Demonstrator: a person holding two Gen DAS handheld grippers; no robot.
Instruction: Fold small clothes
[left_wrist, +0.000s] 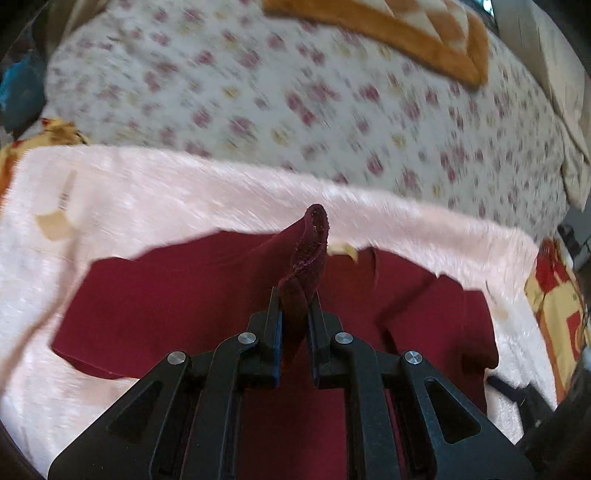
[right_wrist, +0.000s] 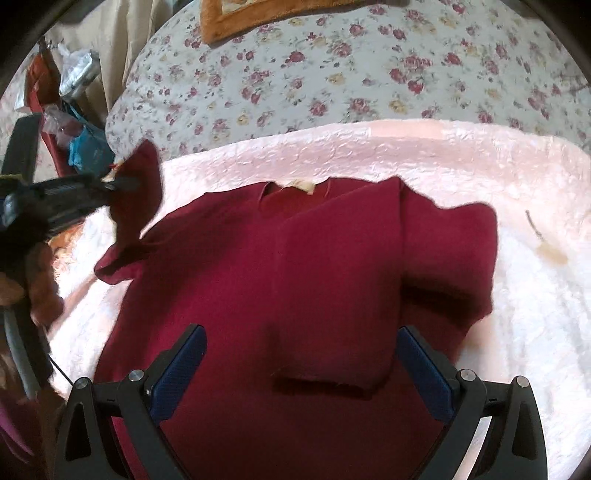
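The dark red shirt (right_wrist: 295, 295) is lying spread on a pale pink fleece blanket (right_wrist: 480, 155) covering the near part of the bed, whose floral quilt (right_wrist: 332, 66) is showing toward the far edge. One side is already lying folded over the middle. The left hand-held gripper (left_wrist: 295, 295) is pinching a sleeve (left_wrist: 306, 251) of the shirt between nearly closed jaws, lifting it clear of the blanket. The right hand-held gripper (right_wrist: 301, 358) is hovering above the shirt's lower half, jaws standing wide, gripping nothing.
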